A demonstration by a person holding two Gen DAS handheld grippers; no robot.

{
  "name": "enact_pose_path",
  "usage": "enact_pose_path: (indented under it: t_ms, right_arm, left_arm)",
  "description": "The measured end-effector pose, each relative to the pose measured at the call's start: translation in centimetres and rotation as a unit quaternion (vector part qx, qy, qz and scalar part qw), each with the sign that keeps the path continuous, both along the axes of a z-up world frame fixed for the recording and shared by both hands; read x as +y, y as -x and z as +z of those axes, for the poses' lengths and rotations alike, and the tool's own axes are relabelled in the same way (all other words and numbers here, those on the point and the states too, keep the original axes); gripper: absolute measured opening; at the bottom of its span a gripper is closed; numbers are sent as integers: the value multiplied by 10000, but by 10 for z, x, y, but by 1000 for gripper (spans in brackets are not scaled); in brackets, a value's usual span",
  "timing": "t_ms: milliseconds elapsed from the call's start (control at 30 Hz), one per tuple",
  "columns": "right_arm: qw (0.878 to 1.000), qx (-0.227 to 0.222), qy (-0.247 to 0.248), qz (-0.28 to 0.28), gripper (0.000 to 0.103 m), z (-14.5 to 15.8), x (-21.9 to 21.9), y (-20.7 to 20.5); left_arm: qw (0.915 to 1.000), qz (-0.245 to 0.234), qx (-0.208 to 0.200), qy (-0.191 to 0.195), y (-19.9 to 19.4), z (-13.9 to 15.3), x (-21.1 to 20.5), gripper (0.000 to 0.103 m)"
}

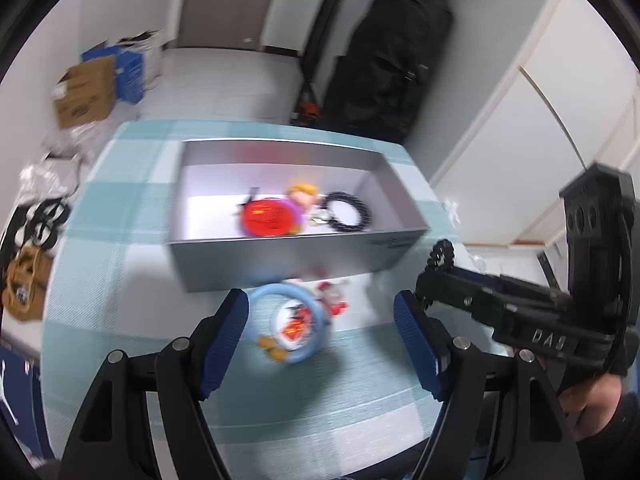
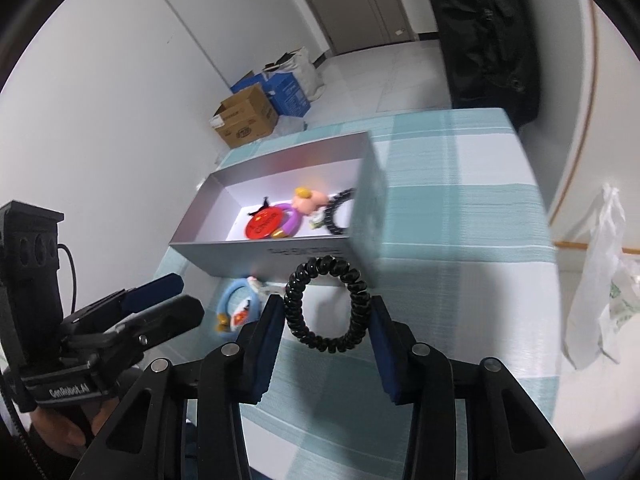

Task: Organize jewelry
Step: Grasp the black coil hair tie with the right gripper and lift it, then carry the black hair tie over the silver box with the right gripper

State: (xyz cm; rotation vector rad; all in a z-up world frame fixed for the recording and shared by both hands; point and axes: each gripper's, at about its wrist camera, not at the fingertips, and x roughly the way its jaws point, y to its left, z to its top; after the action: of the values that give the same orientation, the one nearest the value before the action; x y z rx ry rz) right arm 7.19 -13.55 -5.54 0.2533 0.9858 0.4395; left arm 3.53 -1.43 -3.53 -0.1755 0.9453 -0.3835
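My right gripper is shut on a black coil bracelet, which stands upright between the blue pads just in front of the grey box. The same coil shows in the left wrist view, above the right gripper's fingers. My left gripper is open above the teal checked tablecloth, with a light blue ring carrying red and white charms lying on the cloth beyond its pads. Inside the box lie a red disc, a purple ring, a small doll and another black coil.
A white plastic bag lies at the table's right edge. On the floor beyond the table stand cardboard and blue boxes and a tall black bag. A hand holds the right gripper close beside my left one.
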Motion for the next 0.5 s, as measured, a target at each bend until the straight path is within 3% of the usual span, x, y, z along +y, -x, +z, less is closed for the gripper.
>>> enact_pose_path:
  t_ms: [233, 400, 500]
  right_arm:
    - [9992, -26, -249, -312, 41, 9, -32, 8]
    - [9989, -66, -311, -346, 41, 14, -45, 12]
    - [9985, -66, -385, -391, 41, 16, -53, 11]
  left_arm:
    - [9991, -373, -54, -183, -3, -2, -29, 71]
    - [9969, -196, -51, -764, -11, -3, -38, 71]
    - [9969, -200, 24, -760, -14, -9, -40, 66]
